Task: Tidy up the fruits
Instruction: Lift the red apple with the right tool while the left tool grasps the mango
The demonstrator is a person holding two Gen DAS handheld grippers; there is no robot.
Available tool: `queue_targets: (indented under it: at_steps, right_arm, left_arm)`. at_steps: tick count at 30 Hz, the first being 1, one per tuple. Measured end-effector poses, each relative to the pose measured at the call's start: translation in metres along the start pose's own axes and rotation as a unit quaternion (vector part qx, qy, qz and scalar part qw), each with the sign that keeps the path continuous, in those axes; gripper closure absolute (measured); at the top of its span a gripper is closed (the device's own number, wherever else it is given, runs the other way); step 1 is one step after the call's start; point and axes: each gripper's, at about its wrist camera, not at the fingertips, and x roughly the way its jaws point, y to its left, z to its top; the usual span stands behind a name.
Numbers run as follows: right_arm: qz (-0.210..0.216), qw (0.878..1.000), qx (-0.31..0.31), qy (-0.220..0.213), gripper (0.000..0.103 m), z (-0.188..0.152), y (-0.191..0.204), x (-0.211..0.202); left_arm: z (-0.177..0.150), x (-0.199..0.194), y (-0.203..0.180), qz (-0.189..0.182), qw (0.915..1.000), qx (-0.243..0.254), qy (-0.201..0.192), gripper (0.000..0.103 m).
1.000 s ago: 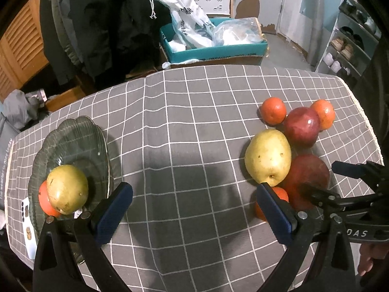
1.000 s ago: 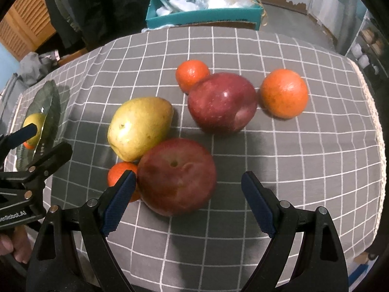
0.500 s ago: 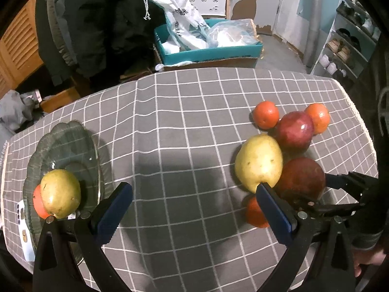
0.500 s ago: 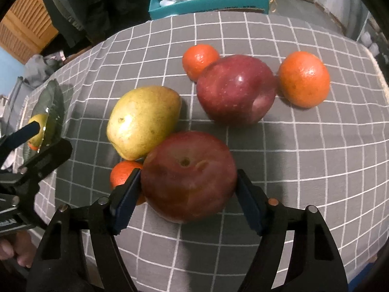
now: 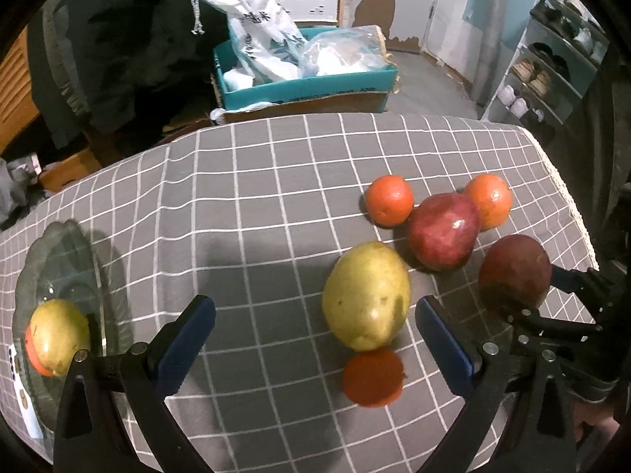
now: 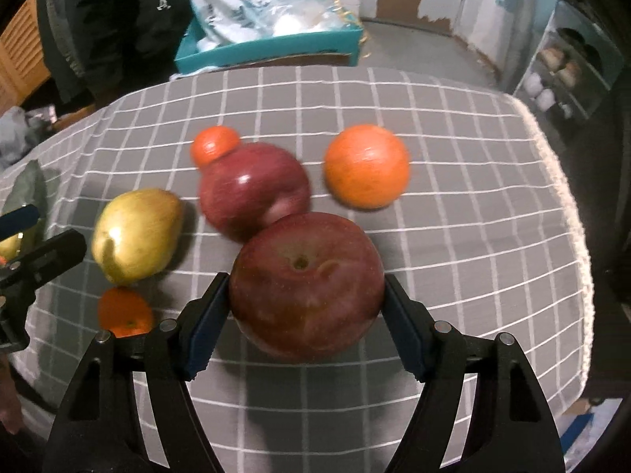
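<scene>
Right claw (image 6: pixel 305 311) clamped on red apple (image 6: pixel 307 283), pads on both sides, apple above the surface (image 6: pixel 453 181). Left claw (image 5: pixel 315 339) wide open, holding nothing, just short of pear (image 5: pixel 366 295). Second apple (image 5: pixel 443 232) and three oranges near it. Plate (image 5: pixel 59 260) at left edge holds a pear and an orange.

A lived-in home: a shoe rack (image 5: pixel 552 75) by the wall, dark coats (image 5: pixel 118 39) hanging, a teal cardboard box (image 5: pixel 303 86) of bags, a desk under a checked tablecloth (image 5: pixel 256 197).
</scene>
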Motion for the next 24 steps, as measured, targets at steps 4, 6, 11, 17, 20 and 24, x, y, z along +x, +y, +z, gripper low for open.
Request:
queue_targets:
  at_steps: [4,6,11,17,20,24]
  right_arm:
    - [-0.007,1.0,0.005,-0.004,0.028,0.002,-0.007,0.002]
    - [-0.007,1.0,0.01,-0.003,0.028,0.002,-0.011,0.004]
    - [-0.007,1.0,0.016,-0.001,0.028,0.003,-0.015,0.008]
    - [-0.004,1.0,0.017,0.0,0.028,0.001,-0.016,0.012]
    - [-0.005,1.0,0.015,0.002,0.028,0.0,-0.017,0.013]
    - [-0.007,1.0,0.015,0.001,0.028,0.001,-0.018,0.013]
  left_arm:
    - [0.003,0.012,-0.009,0.0,0.9999,0.011,0.011,0.001]
    - [0.005,0.019,-0.013,-0.001,0.9998,0.015,0.015,0.001]
    - [0.007,0.031,-0.02,-0.004,0.9993,0.023,0.029,0.001]
    - [0.009,0.041,-0.023,-0.01,0.999,0.019,0.04,0.022]
    - [0.009,0.044,-0.023,-0.024,0.9987,0.015,0.043,0.028]
    - [0.008,0.044,-0.025,-0.041,0.9981,0.016,0.044,0.038]
